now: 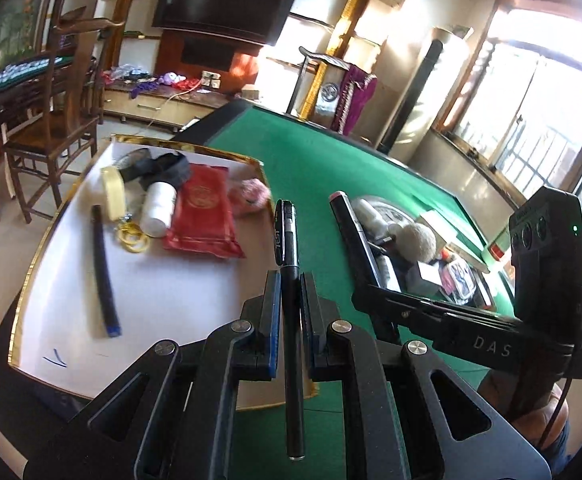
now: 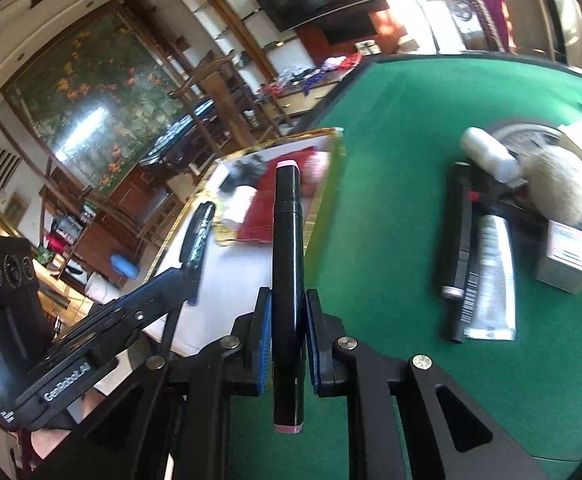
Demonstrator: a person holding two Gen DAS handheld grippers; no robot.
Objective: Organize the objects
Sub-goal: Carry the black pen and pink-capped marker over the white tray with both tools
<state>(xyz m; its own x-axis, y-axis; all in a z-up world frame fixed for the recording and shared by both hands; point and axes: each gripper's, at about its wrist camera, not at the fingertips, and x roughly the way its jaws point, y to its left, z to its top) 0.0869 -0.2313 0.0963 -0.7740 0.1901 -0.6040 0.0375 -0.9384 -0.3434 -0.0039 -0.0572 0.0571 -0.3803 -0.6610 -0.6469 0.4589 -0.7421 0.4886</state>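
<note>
Left hand-held gripper (image 1: 289, 292) pinches a slim black pen (image 1: 289, 280) above the green surface (image 1: 331, 168) — right hand-held gripper (image 2: 287, 312) clamps a pink-capped marker (image 2: 287, 280), near the gold-edged white tray (image 1: 171, 280).

Right gripper (image 2: 287, 312) clamped on a black marker (image 2: 287, 264) with pink ends, held lengthwise between the blue-padded fingers (image 2: 261, 344). Left gripper (image 2: 195, 248) enters from the left, holding a black pen (image 2: 201, 232). Gold-rimmed white tray (image 2: 323, 204) ahead; green tabletop (image 2: 391, 160). To the right, a pile: white bottle (image 2: 489, 154), fluffy pompom (image 2: 559, 186), silver tube (image 2: 491, 268).
</note>
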